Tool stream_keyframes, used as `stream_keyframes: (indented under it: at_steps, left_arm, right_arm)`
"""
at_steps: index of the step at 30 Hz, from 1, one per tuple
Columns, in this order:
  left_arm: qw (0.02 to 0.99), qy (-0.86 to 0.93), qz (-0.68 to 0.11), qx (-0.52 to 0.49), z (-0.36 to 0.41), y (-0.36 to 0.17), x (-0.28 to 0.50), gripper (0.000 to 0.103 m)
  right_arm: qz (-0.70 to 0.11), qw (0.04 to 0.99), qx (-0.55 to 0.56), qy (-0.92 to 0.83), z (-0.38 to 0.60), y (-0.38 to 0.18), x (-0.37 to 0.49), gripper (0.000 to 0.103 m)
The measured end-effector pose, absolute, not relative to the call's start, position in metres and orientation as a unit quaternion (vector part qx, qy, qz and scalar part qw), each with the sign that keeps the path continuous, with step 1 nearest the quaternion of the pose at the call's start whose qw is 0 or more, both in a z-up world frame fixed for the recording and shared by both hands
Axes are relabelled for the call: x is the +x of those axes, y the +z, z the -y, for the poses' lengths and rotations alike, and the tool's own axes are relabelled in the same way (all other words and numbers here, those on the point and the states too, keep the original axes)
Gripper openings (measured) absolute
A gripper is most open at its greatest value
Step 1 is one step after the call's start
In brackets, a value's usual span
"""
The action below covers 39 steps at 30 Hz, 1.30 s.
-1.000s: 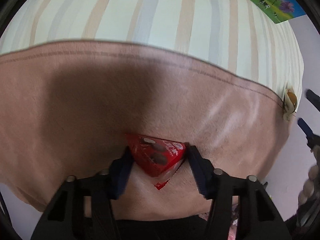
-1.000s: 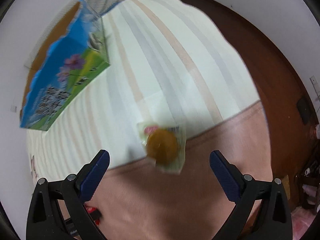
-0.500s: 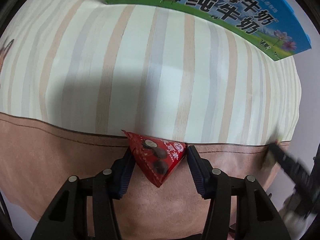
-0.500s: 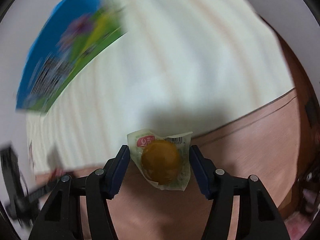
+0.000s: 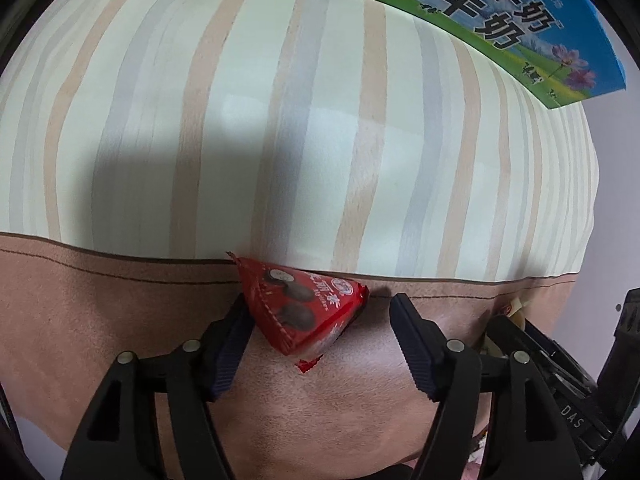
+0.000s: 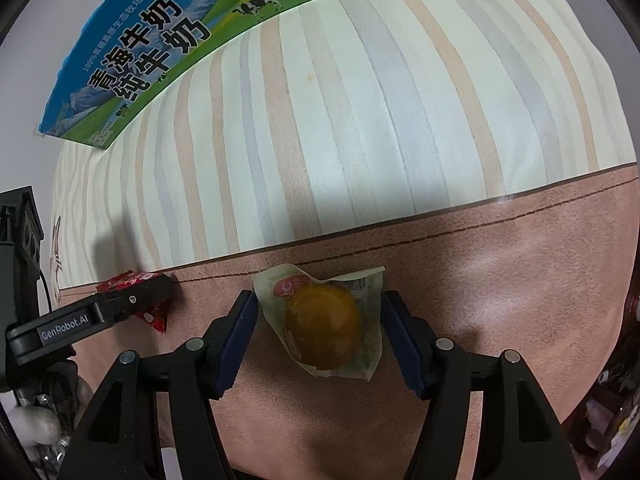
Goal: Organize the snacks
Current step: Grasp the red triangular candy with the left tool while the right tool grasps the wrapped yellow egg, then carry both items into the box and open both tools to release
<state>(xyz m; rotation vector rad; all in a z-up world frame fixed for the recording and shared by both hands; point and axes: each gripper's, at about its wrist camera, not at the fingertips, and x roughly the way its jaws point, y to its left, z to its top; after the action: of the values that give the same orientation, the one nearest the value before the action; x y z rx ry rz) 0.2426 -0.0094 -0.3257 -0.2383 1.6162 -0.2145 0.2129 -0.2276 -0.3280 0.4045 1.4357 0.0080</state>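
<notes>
A red triangular snack packet (image 5: 298, 312) lies between the fingers of my left gripper (image 5: 320, 336); it leans on the left finger, and a gap shows at the right finger. The packet and the left gripper also show in the right wrist view (image 6: 136, 292). My right gripper (image 6: 318, 332) is shut on a clear packet holding a round orange-brown snack (image 6: 324, 326), over the brown band of the tablecloth. A blue and green milk carton box (image 5: 460, 12) stands at the far side, also in the right wrist view (image 6: 160, 44).
The table carries a striped cream cloth (image 5: 280, 120) with a brown suede-like border (image 5: 80, 312) at the near edge. The right gripper's body (image 5: 560, 380) shows at the right of the left wrist view. Dark wooden floor (image 6: 624, 320) lies beyond the table's right edge.
Both grippers have moved forward toward the milk box. The right gripper closed on the orange snack packet. The left gripper's right finger has drawn away from the red packet.
</notes>
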Motion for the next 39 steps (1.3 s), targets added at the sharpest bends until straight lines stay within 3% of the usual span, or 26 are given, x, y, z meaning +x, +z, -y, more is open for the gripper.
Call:
stream_keyframes:
  at_steps: [3,6,14,16,17,18,29,33,39]
  left_arm:
    - [0.694,-0.073,-0.711,-0.084,0.024,-0.325,0.228,0.049]
    - [0.708,-0.067,-0.700,-0.065,0.027,-0.318,0.219,0.045]
    - [0.717,-0.069,-0.693,-0.035,0.051,-0.306,0.196,0.044]
    - [0.719,-0.073,-0.690,-0.035,0.056,-0.301,0.194,0.044]
    - [0.720,-0.076,-0.689,-0.033,0.058,-0.297,0.193,0.044]
    - [0.723,-0.079,-0.686,-0.035,0.060,-0.293,0.192,0.044]
    - [0.729,-0.092,-0.677,-0.027,0.077,-0.276,0.211,0.044]
    - [0.720,-0.092,-0.687,-0.030,0.074,-0.293,0.218,0.044]
    - [0.722,-0.096,-0.685,-0.030,0.079,-0.293,0.223,0.044]
  right_arm:
    - [-0.657,0.735,0.169,0.002,0.229,-0.328,0.206,0.065]
    - [-0.655,0.740,0.153,0.002,0.223,-0.329,0.206,0.063]
    - [-0.639,0.751,0.165,0.007,0.221,-0.317,0.201,0.060]
    - [-0.636,0.752,0.174,0.015,0.224,-0.311,0.199,0.049]
    - [-0.634,0.752,0.178,0.017,0.227,-0.307,0.198,0.048]
    - [-0.633,0.752,0.180,0.023,0.232,-0.303,0.197,0.039]
    - [-0.641,0.746,0.179,0.028,0.235,-0.309,0.201,0.042]
    - [-0.652,0.736,0.181,0.020,0.231,-0.329,0.212,0.043]
    - [-0.634,0.750,0.184,0.027,0.231,-0.311,0.206,0.041]
